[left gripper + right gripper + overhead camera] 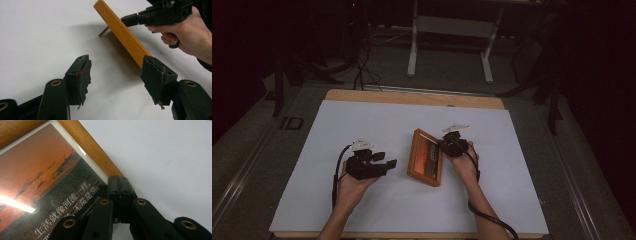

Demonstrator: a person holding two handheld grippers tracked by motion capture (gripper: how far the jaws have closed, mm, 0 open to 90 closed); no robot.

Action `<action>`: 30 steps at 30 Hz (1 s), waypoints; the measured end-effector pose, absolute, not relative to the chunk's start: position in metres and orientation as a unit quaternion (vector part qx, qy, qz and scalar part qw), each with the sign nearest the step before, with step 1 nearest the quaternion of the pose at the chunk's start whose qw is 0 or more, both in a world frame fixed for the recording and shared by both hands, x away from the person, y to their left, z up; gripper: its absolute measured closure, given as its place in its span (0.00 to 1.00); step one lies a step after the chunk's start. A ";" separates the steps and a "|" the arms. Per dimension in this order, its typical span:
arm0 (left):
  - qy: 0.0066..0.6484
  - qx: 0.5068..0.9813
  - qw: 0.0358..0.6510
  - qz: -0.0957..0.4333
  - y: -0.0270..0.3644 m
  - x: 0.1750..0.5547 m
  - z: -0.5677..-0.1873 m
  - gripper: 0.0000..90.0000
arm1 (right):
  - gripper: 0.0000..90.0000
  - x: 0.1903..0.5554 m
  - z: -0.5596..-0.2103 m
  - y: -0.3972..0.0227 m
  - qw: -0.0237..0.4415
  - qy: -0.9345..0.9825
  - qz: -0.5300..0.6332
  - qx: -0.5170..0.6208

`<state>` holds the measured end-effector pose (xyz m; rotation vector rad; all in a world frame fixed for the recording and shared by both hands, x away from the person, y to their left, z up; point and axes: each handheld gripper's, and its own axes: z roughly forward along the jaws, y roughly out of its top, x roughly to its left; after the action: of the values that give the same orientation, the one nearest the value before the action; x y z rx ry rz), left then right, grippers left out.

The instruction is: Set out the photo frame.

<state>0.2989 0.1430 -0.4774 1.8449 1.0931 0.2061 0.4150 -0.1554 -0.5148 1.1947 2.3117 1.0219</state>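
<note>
The room is dark beyond the table; a metal stand (452, 30) and loose cables sit on the floor behind, and only the white sheet (362, 125) covering the wooden table is lit. Near the middle of that sheet stands a wooden picture frame (426, 157) with a sunset print and a line of Chinese text under its glazing. It leans back rather than lying flat; in the left gripper view a thin strut (103, 32) props it from behind.

The right gripper (452, 146) is clenched on the frame's edge: in the right gripper view its jaws sit pressed together over the wooden moulding (92, 150), at the border of the print. The left gripper (384, 161) hangs just to the left of the frame with its jaws spread and nothing between them; the torn pads (83, 80) are clear of the wood.

I'd judge the frame light and stiff, but fragile at the front, and the glossy face would be slippery. The wooden rail is the sensible place to hold, on a long side, never across the glazing. The prop looks flimsy, so a nudge could tip the frame over.
</note>
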 end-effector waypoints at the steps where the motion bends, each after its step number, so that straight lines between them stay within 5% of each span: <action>1: 0.445 0.755 0.474 0.082 0.140 0.298 -0.478 0.44 | 1.00 0.415 -0.515 -0.155 0.172 0.815 0.360 0.420; 23: 0.412 0.780 0.469 0.044 0.093 0.298 -0.497 0.20 | 1.00 0.414 -0.516 -0.156 0.177 0.816 0.362 0.415; 30: 0.414 0.777 0.474 0.015 0.084 0.304 -0.505 0.19 | 1.00 0.414 -0.516 -0.156 0.177 0.815 0.364 0.415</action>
<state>0.3038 0.0836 -0.5054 1.9008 1.0132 0.0362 0.4141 -0.1559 -0.5159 1.1736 2.3076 1.0293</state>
